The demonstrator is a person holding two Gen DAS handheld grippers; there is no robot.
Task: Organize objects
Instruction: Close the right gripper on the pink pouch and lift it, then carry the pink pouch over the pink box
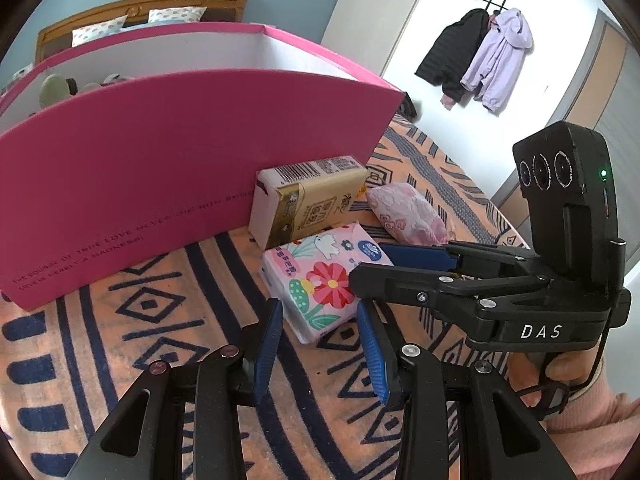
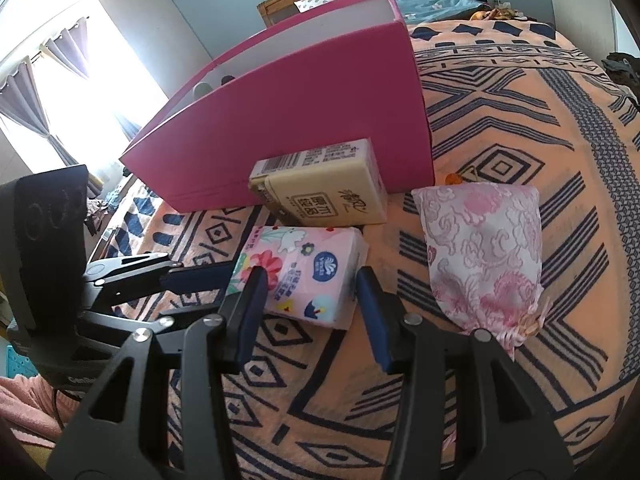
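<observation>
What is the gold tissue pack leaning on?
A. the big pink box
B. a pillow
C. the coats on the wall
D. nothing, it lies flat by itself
A. The gold tissue pack stands tilted with its back against the front wall of the pink box, just behind the flowery tissue pack on the patterned blanket.

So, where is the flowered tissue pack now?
The flowered tissue pack lies on the patterned blanket, in front of the gold tissue box, left of the pink pouch.
</observation>
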